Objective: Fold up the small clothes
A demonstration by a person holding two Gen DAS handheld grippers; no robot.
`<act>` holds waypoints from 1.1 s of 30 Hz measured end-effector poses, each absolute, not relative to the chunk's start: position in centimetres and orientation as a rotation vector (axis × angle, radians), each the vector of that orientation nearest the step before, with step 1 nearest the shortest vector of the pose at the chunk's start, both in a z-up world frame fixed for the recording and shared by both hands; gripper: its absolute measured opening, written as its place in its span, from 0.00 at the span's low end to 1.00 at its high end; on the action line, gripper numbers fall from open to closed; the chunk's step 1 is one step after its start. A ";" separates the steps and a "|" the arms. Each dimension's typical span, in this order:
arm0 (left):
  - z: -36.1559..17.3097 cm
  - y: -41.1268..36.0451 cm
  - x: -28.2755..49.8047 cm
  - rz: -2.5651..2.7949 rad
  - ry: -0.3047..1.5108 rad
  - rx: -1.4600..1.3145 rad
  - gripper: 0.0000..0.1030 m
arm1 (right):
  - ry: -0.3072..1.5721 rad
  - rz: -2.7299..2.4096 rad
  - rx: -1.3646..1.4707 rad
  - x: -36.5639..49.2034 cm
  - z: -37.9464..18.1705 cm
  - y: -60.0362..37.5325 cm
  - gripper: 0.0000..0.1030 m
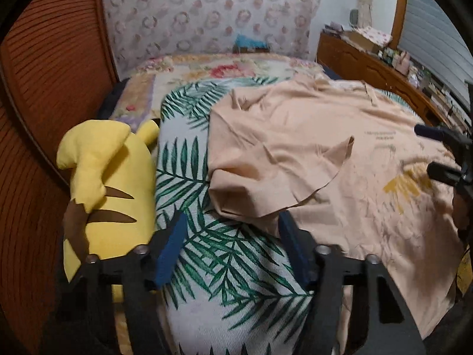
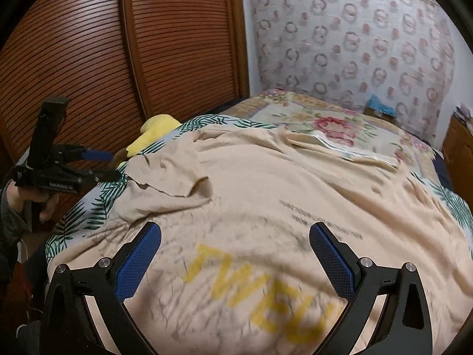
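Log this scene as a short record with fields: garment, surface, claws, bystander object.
garment: peach T-shirt with yellow lettering, spread out, one sleeve folded inward
surface: palm-leaf sheet on the bed
left claw: open, empty, at the shirt's edge
right claw: open, empty, over the lettering
bystander object: yellow plush toy beside the shirt

Left gripper (image 1: 233,236) tilts steeply down, its blue-padded fingers (image 1: 170,250) parted with nothing pressed between them; the right-hand pad sits at the edge of the peach T-shirt (image 1: 340,153). A bare hand (image 2: 32,198) grips its handle. Right gripper (image 2: 235,245) angles down above the shirt's yellow lettering, fingers (image 2: 332,259) spread wide and empty.
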State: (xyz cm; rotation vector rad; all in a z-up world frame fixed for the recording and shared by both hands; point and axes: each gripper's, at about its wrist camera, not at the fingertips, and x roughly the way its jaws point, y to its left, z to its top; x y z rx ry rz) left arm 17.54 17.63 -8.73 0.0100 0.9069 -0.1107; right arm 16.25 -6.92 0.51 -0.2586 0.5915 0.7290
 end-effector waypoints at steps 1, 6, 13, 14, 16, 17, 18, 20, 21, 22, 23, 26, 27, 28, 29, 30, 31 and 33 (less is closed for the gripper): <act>-8.9 17.4 17.9 -0.114 0.912 0.021 0.52 | 0.591 0.733 -0.260 16.6 0.5 -6.8 0.98; -8.3 16.7 19.7 -0.119 0.875 0.051 0.21 | 0.612 0.742 -0.258 18.1 0.3 -7.4 0.98; -5.0 14.6 23.2 -0.186 0.813 0.118 0.02 | 0.645 0.720 -0.240 19.8 0.0 -8.5 0.98; -4.5 14.3 23.6 -0.194 0.806 0.116 0.02 | 0.646 0.716 -0.236 19.8 0.0 -8.6 0.98; -3.1 13.6 24.8 -0.214 0.784 0.098 0.02 | 0.645 0.711 -0.232 19.8 0.1 -8.8 0.98; -2.3 13.4 25.4 -0.218 0.771 0.080 0.02 | 0.645 0.708 -0.229 19.9 0.1 -8.8 0.98; -1.7 13.2 25.9 -0.221 0.764 0.066 0.02 | 0.646 0.706 -0.224 19.9 0.1 -8.9 0.98; -0.4 12.5 26.6 -0.240 0.742 0.042 0.03 | 0.646 0.702 -0.215 20.0 0.0 -8.9 0.98; 0.1 11.9 26.8 -0.240 0.739 0.048 0.12 | 0.646 0.701 -0.211 20.1 0.0 -8.9 0.98; 0.2 11.6 26.8 -0.243 0.735 0.055 0.28 | 0.647 0.700 -0.208 20.1 -0.1 -8.8 0.98; 0.4 11.3 26.5 -0.250 0.722 0.062 0.35 | 0.649 0.701 -0.204 20.0 -0.1 -8.7 0.98; -0.2 11.5 25.6 -0.262 0.728 0.065 0.46 | 0.647 0.709 -0.203 20.0 -0.1 -8.8 0.98; -0.5 11.6 25.3 -0.251 0.737 0.067 0.54 | 0.647 0.715 -0.201 20.1 0.0 -8.8 0.98; -0.8 11.8 24.8 -0.239 0.740 0.071 0.59 | 0.648 0.719 -0.200 20.1 0.0 -8.8 0.98; -1.0 12.1 24.3 -0.230 0.741 0.077 0.62 | 0.649 0.721 -0.199 20.2 0.0 -8.9 0.98; -1.4 12.5 23.8 -0.220 0.745 0.081 0.67 | 0.652 0.724 -0.198 20.4 0.0 -8.8 0.97; -1.7 12.9 23.1 -0.207 0.748 0.080 0.73 | 0.656 0.730 -0.196 20.5 0.0 -8.7 0.96; -2.3 13.9 21.8 -0.182 0.752 0.066 0.78 | 0.661 0.756 -0.193 20.6 0.1 -8.4 0.94</act>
